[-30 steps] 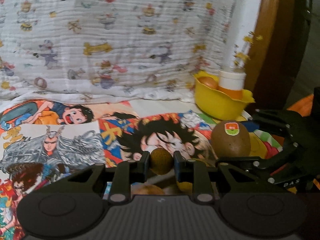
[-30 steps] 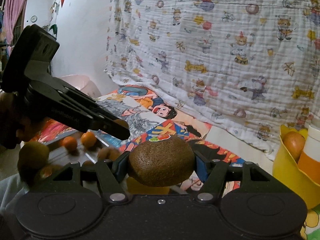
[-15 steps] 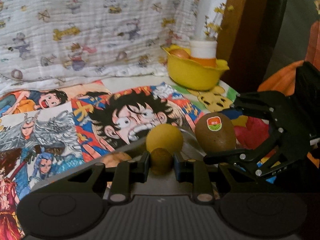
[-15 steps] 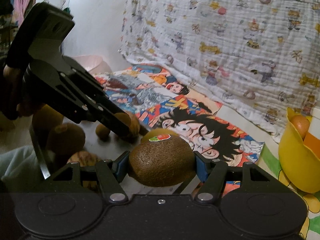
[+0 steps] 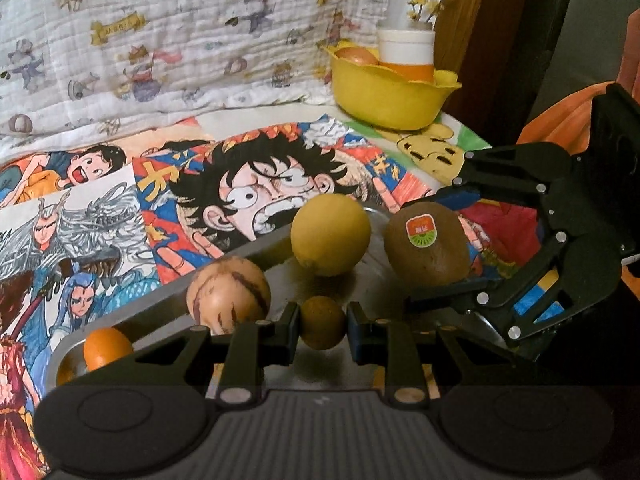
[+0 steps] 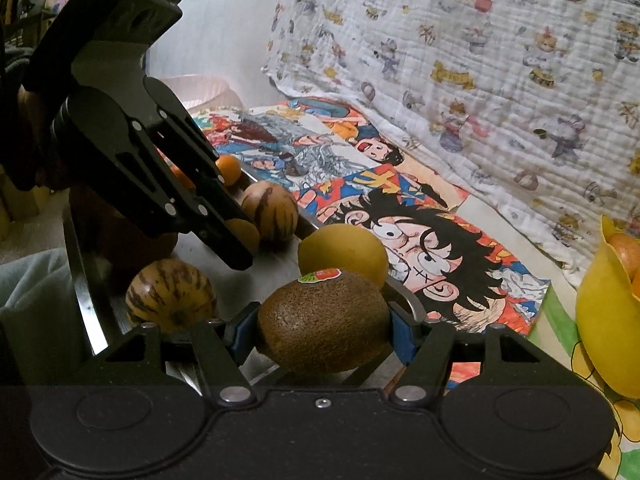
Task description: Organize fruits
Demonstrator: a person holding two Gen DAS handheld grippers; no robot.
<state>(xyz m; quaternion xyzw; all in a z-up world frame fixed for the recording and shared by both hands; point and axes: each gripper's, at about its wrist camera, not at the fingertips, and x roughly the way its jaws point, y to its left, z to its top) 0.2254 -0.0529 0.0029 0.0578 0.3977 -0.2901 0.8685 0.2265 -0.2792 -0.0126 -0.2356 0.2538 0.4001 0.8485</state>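
Note:
My left gripper [image 5: 323,326] is shut on a small round brown fruit [image 5: 322,338] and hangs low over a metal tray [image 5: 256,246]. On the tray lie a yellow round fruit [image 5: 330,234], a striped beige fruit [image 5: 228,296] and a small orange [image 5: 107,348]. My right gripper [image 6: 322,336] is shut on a brown kiwi [image 6: 324,344] with a red and green sticker, near the tray's right end. In the left wrist view the kiwi [image 5: 426,248] hangs just right of the yellow fruit. A second striped fruit [image 6: 172,300] lies on the tray's near side.
A yellow bowl [image 5: 390,92] with an orange-and-white cup and a round fruit stands at the back right. A cartoon-print mat [image 5: 240,184] covers the surface, and a printed quilt [image 5: 180,32] hangs behind it. A person's light sleeve [image 6: 32,304] is at the tray's left.
Both grippers have sunk and tipped downward over the tray, each keeping its fruit. The tray with the yellow, striped and orange fruits has come into view below them.

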